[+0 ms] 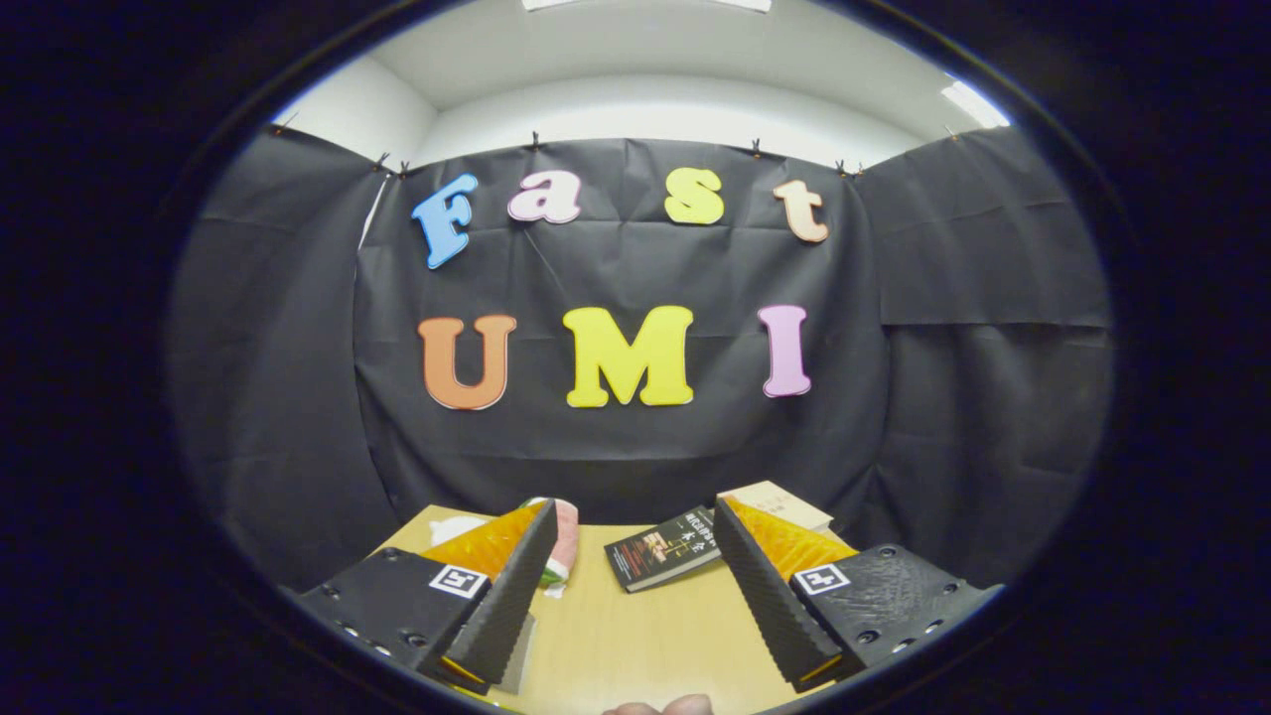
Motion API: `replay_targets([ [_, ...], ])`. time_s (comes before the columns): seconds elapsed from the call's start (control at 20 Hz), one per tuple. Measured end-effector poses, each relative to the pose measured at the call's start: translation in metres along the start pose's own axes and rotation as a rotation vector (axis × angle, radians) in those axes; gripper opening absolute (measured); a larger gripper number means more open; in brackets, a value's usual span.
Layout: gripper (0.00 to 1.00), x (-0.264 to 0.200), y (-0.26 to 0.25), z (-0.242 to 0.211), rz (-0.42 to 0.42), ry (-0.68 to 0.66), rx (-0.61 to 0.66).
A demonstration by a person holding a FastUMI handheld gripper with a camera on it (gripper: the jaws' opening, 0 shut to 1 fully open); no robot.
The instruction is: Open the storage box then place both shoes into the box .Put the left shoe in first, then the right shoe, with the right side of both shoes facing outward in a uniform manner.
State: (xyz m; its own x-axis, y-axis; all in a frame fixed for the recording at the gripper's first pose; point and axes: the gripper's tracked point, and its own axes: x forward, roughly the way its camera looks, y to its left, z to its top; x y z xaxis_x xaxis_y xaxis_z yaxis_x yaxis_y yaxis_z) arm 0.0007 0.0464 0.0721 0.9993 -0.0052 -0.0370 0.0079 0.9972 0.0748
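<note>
The gripper (631, 556) is held level over the wooden bench (635, 636), fingers spread wide with nothing between them. Beyond the fingertips lie a dark paperback book (663, 547), a tan book (779, 501) behind the right finger, and something pink and green (562, 541) past the left. I cannot see the storage box or shoes from here, so tilting the gripper down to find them seems wise

1. Ahead of me, black cloth (635, 447) hangs clipped as the booth's wall.
2. Above it I see a white wall (635, 119) and ceiling lights (978, 104).
3. Below lies a light wooden surface (635, 636).
</note>
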Motion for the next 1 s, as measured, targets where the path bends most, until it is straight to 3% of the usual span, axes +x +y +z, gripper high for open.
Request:
replay_targets([
  [1.0, 0.96, 0.0, -0.037, -0.007, 0.018, 0.009, 0.021],
])
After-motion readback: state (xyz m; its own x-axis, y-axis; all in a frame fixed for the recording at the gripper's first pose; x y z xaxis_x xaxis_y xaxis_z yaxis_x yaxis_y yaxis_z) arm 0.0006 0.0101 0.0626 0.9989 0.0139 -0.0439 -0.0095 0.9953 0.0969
